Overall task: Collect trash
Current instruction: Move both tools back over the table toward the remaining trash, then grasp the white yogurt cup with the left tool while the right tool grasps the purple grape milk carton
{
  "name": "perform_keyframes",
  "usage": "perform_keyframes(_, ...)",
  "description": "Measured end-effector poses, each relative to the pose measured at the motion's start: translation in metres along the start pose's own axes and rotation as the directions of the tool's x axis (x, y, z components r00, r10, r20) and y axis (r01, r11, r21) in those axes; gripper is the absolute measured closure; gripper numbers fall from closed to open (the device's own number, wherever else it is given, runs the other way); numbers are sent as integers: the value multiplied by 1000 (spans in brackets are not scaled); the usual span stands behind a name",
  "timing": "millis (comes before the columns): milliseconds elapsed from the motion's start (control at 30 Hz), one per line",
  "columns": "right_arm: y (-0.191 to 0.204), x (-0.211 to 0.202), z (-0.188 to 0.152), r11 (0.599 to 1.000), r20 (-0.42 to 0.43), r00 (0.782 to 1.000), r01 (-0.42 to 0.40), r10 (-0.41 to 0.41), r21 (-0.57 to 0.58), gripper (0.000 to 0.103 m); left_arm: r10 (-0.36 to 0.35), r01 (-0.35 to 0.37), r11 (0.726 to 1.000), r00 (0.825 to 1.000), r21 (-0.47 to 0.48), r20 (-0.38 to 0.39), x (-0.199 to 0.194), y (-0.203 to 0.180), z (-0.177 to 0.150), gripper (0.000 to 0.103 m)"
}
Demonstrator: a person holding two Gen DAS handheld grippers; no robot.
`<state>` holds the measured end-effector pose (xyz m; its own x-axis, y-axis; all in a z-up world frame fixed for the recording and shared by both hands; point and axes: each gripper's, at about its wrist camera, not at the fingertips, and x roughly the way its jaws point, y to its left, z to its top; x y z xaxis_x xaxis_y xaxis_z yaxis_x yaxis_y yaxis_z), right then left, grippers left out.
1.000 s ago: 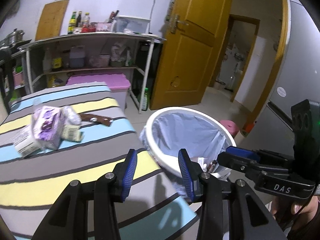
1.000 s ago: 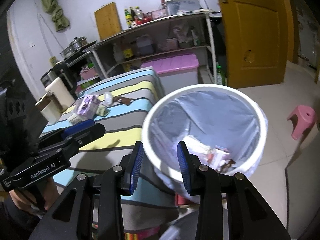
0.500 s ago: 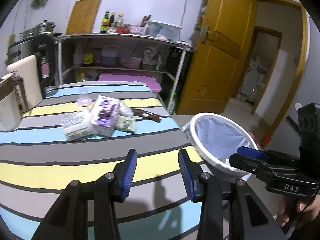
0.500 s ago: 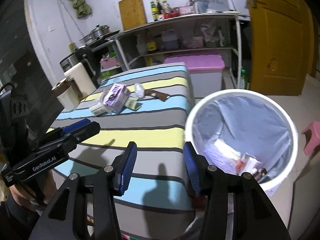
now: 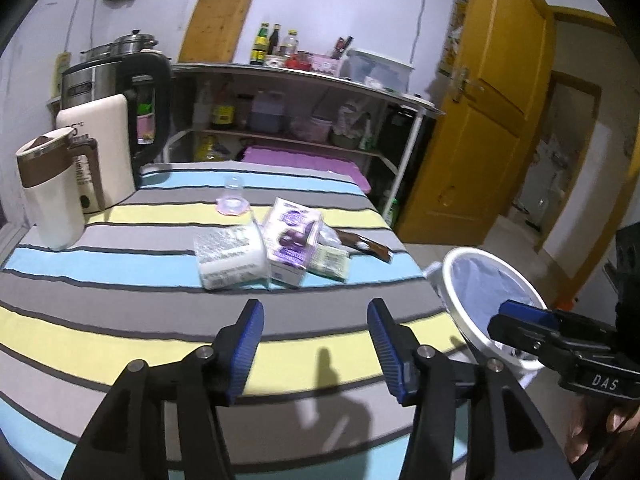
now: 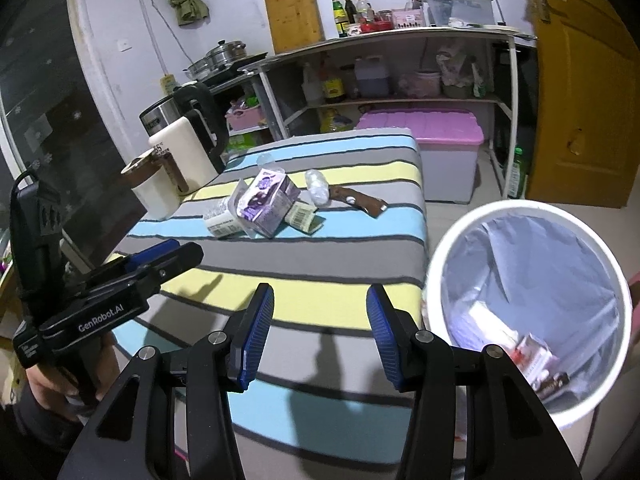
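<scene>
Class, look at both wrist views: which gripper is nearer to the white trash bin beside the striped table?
Right. The right gripper hangs over the table's edge with the white trash bin directly beside it. The left gripper, jaws just opened and empty, sits farther along the table, away from the bin.

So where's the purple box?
In both wrist views the purple box lies mid-table on the striped cloth, between a white packet and a small greenish packet.
</scene>
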<state>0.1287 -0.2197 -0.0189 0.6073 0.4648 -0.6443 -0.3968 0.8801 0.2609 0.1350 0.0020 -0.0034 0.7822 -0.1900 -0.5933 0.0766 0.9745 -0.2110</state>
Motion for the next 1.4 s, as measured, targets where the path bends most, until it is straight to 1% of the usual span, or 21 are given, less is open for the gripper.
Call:
perform_keyframes(167, 2, 14, 11, 1000, -5, 1000, -12, 12, -6, 52, 45, -45, 998, 999, -40, -3, 13, 18, 10, 46)
perform_keyframes(267, 3, 24, 17, 1000, -14, 1000, -17, 17, -11, 50, 64, -65, 996, 998, -66, -6, 22, 27, 16, 41)
perform_keyframes(333, 4, 31, 20, 1000, -18, 999, -26, 26, -12, 44, 76, -76, 994, 997, -85, -7, 29, 34, 19, 38)
perform_keyframes(500, 5, 46, 29, 999, -28, 999, -39, 39, -20, 43, 103, -106, 986, 994, -129, -24, 50, 49, 28, 36)
perform_keyframes(767, 8, 67, 41, 998, -42, 998, -45, 43, -37, 43, 111, -118, 976, 993, -182, -48, 75, 69, 38, 28)
perform_keyframes(1000, 11, 82, 48, 998, -51, 998, -47, 44, -45, 43, 100, -112, 975, 993, -194, -70, 86, 71, 40, 28)
perform_keyframes(1167, 11, 90, 53, 998, -56, 997, -57, 55, -38, 43, 95, -109, 978, 992, -175, -87, 93, 69, 41, 28)
perform_keyframes(1200, 11, 92, 54, 998, -59, 997, -61, 59, -35, 43, 90, -104, 979, 992, -175, -87, 93, 69, 40, 33)
perform_keyframes(1233, 10, 95, 55, 997, -62, 996, -65, 63, -31, 43, 84, -98, 980, 993, -173, -89, 93, 70, 40, 36)
perform_keyframes(1400, 10, 108, 62, 996, -80, 993, -93, 92, -6, 43, 80, -91, 985, 994, -149, -78, 88, 69, 37, 38)
